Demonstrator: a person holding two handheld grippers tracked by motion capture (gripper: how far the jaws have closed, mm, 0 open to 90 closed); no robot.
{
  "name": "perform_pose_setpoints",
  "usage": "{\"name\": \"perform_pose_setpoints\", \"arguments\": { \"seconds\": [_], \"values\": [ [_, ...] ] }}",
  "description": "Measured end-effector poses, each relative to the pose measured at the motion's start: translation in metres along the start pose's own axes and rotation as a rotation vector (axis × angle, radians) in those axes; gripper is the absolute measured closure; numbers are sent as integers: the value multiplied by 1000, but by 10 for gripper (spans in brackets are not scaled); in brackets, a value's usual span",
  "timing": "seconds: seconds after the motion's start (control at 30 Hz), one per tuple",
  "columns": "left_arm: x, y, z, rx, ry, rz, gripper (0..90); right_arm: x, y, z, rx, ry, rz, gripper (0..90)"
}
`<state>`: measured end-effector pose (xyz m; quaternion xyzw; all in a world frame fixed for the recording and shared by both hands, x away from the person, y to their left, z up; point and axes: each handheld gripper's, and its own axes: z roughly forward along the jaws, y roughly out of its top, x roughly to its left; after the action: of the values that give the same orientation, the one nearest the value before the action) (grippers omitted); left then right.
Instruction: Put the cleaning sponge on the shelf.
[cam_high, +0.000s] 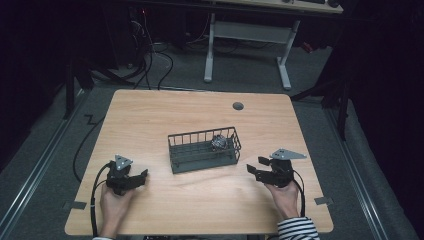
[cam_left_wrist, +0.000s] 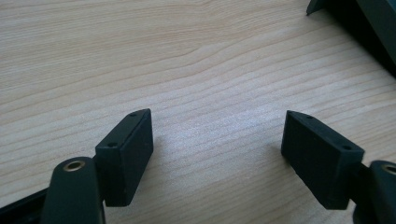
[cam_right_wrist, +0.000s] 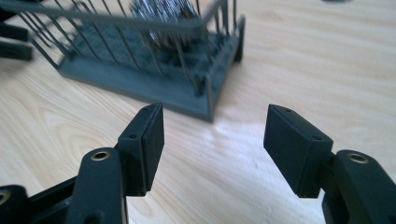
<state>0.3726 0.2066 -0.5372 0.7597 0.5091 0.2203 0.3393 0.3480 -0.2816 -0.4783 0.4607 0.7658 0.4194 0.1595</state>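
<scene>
While a person is sitting at a wooden table, each hand is resting a black gripper on the near part of the tabletop. A grey wire basket is standing at the middle of the table, with a crumpled silvery ball lying inside at its right end. On the near left, well apart from the basket, the left gripper is holding its jaws wide apart around nothing. Near the basket's right end, the right gripper is likewise gaping wide and gripping nothing.
</scene>
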Motion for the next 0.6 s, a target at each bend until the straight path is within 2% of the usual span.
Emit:
{"name": "perform_pose_setpoints", "arguments": {
  "seconds": [0.3,0.6],
  "values": [
    [0,0,0,0,0,0,258,-6,-26,13,33,-35,15,362],
    [0,0,0,-1,0,-1,258,-7,-39,19,56,-70,10,358]
  ]
}}
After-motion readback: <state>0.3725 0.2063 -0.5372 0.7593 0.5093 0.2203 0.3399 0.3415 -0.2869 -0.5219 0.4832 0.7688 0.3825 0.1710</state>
